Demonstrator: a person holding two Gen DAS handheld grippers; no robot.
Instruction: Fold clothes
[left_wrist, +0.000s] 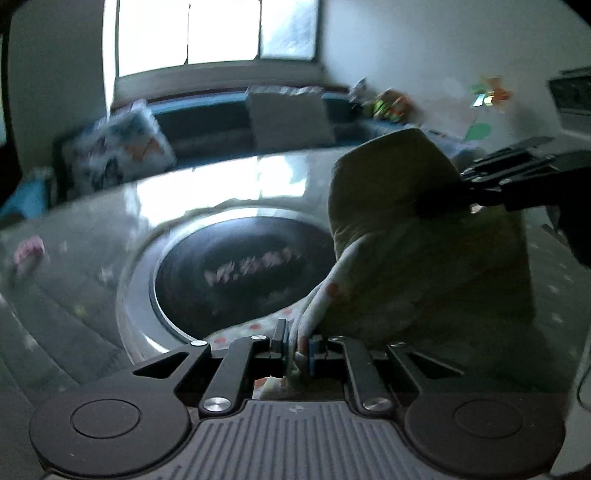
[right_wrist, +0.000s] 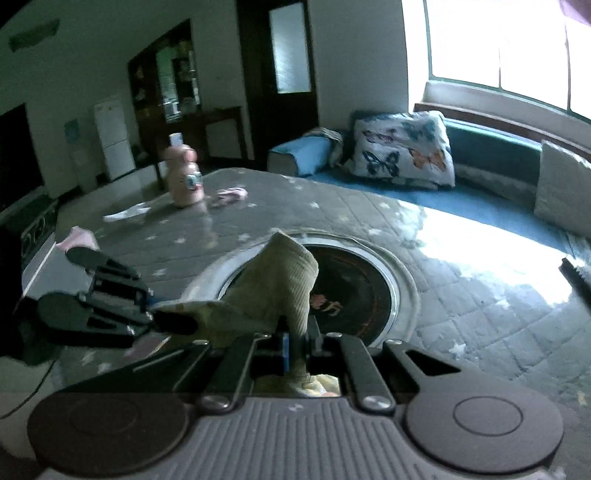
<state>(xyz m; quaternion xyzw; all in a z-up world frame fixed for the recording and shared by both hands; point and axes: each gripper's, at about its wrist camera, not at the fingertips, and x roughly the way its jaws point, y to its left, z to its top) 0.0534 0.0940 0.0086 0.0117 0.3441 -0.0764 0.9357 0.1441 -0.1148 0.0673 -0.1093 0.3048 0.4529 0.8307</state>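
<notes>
Fabric first: right at the lens, our left gripper (left_wrist: 298, 347) is clamped on a white edge with red dots, part of the olive garment (left_wrist: 424, 240) that rises in a tall fold ahead of it. On the other side, our right gripper (right_wrist: 297, 347) is pinched tight on the same ribbed olive cloth (right_wrist: 277, 288), which peaks just in front of the fingers. We hold the piece up between both tools, above the quilted grey table (right_wrist: 461, 295). From the right wrist view we see the left tool coming in from the left side, its tips buried in the cloth. Just beyond the garment sits a round dark burner (left_wrist: 236, 273) with a steel ring, sunk into the tabletop. Further out, a pink bottle (right_wrist: 184, 181) stands upright on the table. Past the table edge, a butterfly pillow (right_wrist: 402, 151) leans on the blue sofa (right_wrist: 491, 151) under the bright window (left_wrist: 218, 31).
</notes>
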